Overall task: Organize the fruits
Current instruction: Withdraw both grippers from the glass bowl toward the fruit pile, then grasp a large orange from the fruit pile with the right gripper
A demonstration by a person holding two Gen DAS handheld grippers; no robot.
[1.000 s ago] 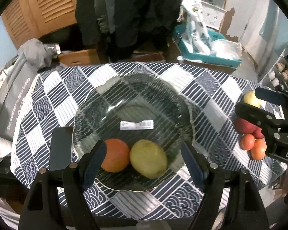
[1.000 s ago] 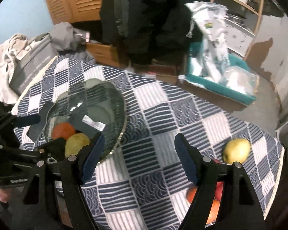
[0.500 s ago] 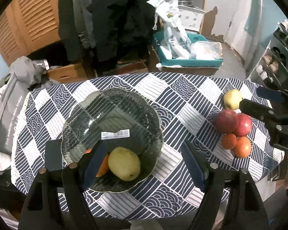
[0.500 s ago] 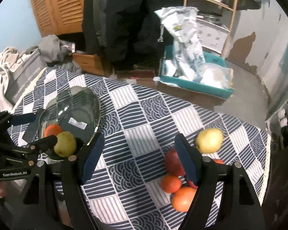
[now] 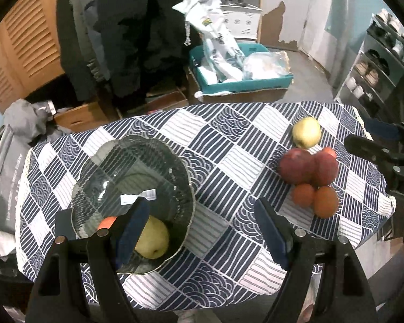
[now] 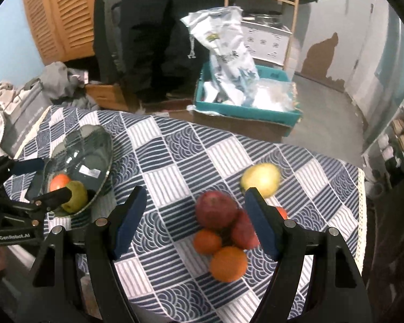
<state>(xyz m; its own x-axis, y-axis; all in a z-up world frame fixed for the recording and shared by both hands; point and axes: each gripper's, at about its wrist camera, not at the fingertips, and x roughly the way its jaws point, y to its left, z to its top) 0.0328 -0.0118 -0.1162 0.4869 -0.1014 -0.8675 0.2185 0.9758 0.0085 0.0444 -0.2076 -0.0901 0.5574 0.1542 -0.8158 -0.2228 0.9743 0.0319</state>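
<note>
Glass bowl (image 5: 113, 172) holds a pear (image 5: 152, 238) and an orange (image 6: 59, 181). I see both grippers, left (image 5: 202, 231) and right (image 6: 194, 218), spread and empty above the tablecloth (image 5: 229, 145).

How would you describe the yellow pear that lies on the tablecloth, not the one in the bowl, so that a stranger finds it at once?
Look at the table with the blue and white patterned tablecloth, then at the heap of fruit away from the clear glass bowl. The yellow-green pear lies at the far edge of that heap, behind the red apples. It is the only pale yellow fruit there; its neighbours are red or orange.
</note>
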